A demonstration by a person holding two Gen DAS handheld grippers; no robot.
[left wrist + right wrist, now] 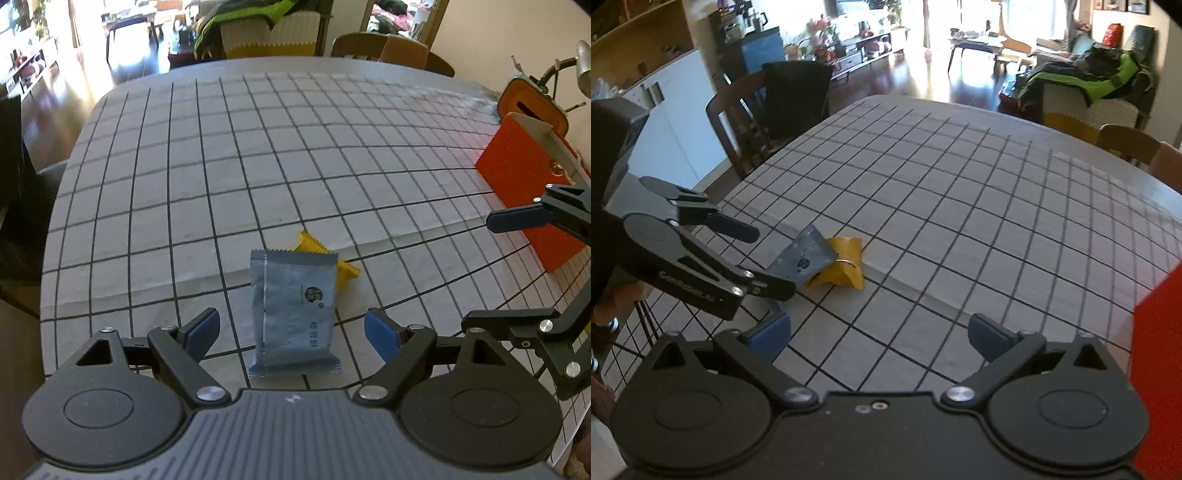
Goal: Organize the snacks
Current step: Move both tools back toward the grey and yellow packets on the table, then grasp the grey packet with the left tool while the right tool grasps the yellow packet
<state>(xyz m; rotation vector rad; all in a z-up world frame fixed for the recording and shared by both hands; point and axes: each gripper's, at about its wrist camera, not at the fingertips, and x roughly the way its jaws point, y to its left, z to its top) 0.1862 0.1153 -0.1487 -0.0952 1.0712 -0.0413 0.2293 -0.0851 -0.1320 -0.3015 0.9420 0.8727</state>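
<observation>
A grey-blue snack packet point(293, 312) lies on the checked tablecloth, its near end between my left gripper's point(291, 332) open fingers. A yellow snack packet point(325, 254) lies partly under its far end. In the right wrist view the grey packet point(803, 260) rests on the yellow packet point(846, 269), with the left gripper point(768, 258) around its near end. My right gripper point(879, 338) is open and empty above the cloth, to the right of the packets. It also shows at the right edge of the left wrist view point(517, 266).
An orange box point(524, 184) with an open top stands at the right of the table point(221, 166); its side also shows in the right wrist view point(1156, 369). Wooden chairs point(750, 122) stand around the table. A fold in the cloth runs across behind the packets.
</observation>
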